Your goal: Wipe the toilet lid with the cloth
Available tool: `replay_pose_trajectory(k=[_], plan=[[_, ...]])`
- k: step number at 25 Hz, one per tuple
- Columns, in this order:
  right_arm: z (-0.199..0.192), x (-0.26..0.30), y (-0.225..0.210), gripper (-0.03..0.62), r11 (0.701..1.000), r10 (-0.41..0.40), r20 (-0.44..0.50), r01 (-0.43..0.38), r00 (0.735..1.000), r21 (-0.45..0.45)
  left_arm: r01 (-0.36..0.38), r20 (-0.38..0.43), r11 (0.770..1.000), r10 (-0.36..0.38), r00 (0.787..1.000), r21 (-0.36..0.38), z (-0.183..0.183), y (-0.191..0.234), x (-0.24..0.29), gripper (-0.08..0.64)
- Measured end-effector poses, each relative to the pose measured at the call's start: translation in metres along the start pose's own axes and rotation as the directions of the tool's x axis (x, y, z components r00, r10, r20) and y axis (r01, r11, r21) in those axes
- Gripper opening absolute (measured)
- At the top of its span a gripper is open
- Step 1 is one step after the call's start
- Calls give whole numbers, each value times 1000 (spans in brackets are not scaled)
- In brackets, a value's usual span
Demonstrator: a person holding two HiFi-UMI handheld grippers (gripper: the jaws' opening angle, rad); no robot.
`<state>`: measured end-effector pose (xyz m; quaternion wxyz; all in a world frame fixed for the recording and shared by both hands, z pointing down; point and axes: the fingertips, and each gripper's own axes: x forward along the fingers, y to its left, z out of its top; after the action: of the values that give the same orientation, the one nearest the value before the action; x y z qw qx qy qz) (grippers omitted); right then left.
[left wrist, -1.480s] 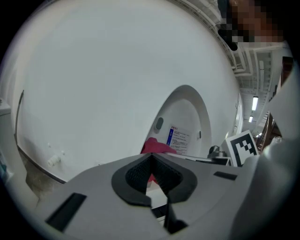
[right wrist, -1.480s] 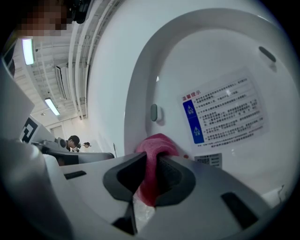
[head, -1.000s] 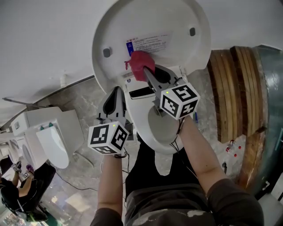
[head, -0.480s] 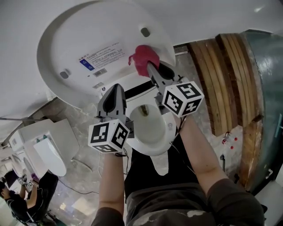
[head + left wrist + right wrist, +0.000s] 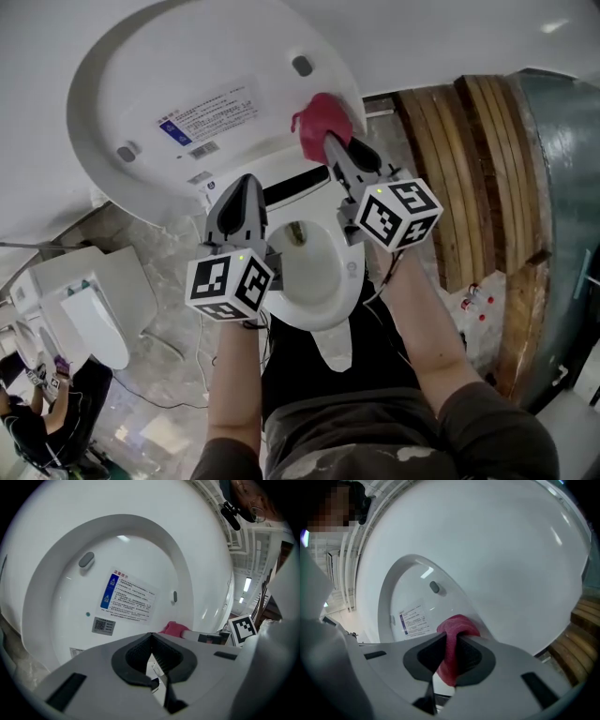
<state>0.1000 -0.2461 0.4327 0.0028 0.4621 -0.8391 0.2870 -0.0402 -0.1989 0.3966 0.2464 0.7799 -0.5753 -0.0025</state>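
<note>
The white toilet lid (image 5: pixel 187 112) stands raised, with a printed label (image 5: pixel 206 114) on its inner face. My right gripper (image 5: pixel 330 141) is shut on a bunched pink cloth (image 5: pixel 323 120), which lies against the lid's lower right rim. In the right gripper view the cloth (image 5: pixel 457 627) bulges out past the right gripper (image 5: pixel 452 641), with the lid (image 5: pixel 412 597) just beyond. My left gripper (image 5: pixel 246 183) is shut with nothing in it and hangs over the seat below the label, apart from the lid. The left gripper view shows the left gripper (image 5: pixel 151 637), the lid (image 5: pixel 140 564) and the cloth (image 5: pixel 176 629).
The toilet seat and bowl (image 5: pixel 352 272) lie under both grippers. A stack of wooden boards (image 5: pixel 478 187) leans at the right, with small bottles (image 5: pixel 473 300) on the floor beside it. Other white toilets (image 5: pixel 84 309) stand at the left, and a seated person (image 5: pixel 28 412) is at the lower left.
My right gripper has carried the cloth from the lid's middle, under the label, to its lower right rim. My left gripper has shifted the same way.
</note>
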Motion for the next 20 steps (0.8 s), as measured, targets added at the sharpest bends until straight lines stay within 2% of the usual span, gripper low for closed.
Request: replay_pose_trajectory(k=[9, 20], plan=[[-45, 49, 103, 49, 985, 153, -87, -158, 984, -63, -105, 18, 994, 106, 994, -35, 7, 82, -51, 6], [-140, 115, 215, 49, 940, 298, -257, -329, 919, -88, -174, 4, 982, 175, 985, -74, -4, 156, -107, 6]])
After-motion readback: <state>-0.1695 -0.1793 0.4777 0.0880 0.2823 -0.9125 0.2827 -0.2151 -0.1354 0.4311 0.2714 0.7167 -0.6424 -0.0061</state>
